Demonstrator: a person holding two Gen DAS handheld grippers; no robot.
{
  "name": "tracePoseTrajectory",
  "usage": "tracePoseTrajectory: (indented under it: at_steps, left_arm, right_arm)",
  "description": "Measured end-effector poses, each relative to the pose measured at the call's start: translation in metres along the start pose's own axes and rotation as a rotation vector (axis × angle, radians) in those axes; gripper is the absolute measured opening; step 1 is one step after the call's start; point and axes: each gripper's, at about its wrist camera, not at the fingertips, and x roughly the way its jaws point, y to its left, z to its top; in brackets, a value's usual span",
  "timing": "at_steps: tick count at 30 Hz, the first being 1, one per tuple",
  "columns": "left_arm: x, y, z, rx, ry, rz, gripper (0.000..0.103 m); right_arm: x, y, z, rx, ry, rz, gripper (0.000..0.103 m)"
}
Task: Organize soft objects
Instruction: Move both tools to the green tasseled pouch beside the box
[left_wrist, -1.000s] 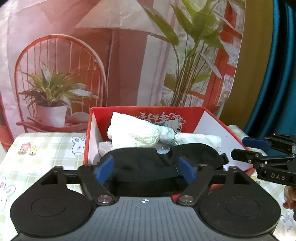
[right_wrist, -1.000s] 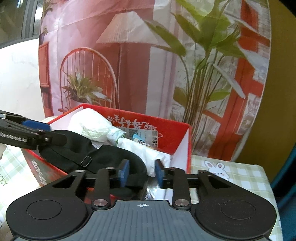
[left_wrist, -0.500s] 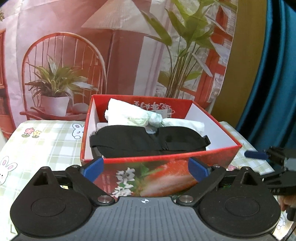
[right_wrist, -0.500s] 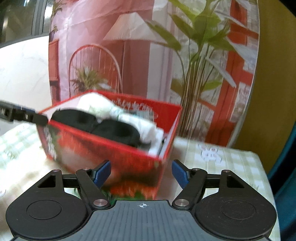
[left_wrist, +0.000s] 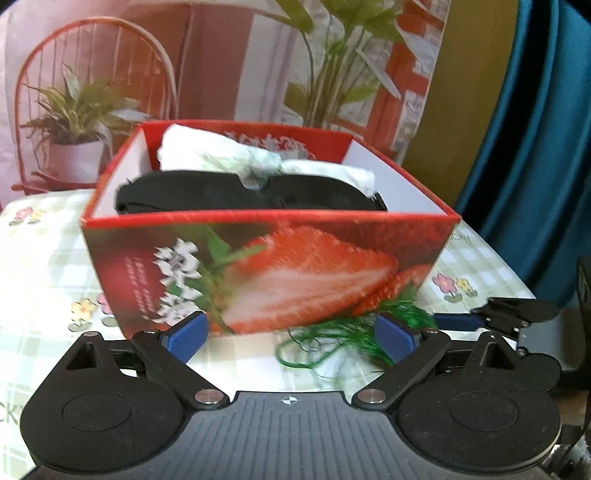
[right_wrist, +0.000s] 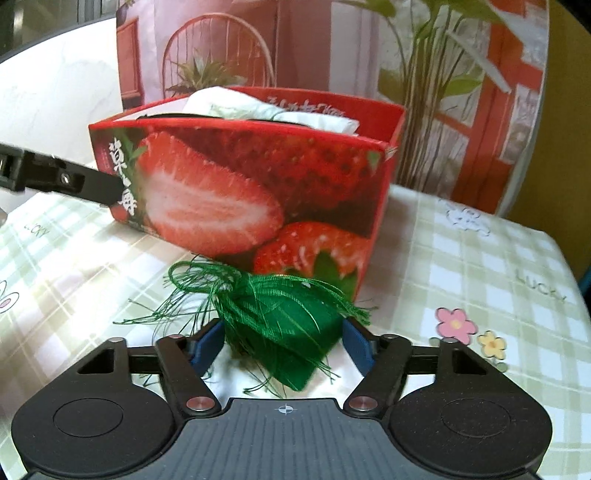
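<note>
Both grippers lowered from above the box (left_wrist: 266, 258) to tabletop, right gripper (right_wrist: 282, 345) fingers, just closing slightly, now flank green pouch (right_wrist: 284, 325)

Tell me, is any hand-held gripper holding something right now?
No. The right hand-held gripper has the green pouch between its open fingers, pads not pressing yet. The left hand-held gripper is open and empty.

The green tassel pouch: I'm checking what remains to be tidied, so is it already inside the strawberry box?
No, the green tassel pouch lies on the tablecloth in front of the strawberry box.
</note>
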Motion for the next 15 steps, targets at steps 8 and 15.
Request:
tracePoseTrajectory:
  at_steps: [8, 15]
  left_arm:
    - [0.011, 0.001, -0.007, -0.009, 0.033, -0.031, 0.093]
    - [0.025, 0.008, -0.006, -0.048, 0.051, -0.059, 0.084]
  right_arm:
    - [0.018, 0.026, 0.008, -0.010, 0.032, 0.041, 0.045]
    - [0.026, 0.036, 0.014, -0.010, 0.025, 0.041, 0.045]
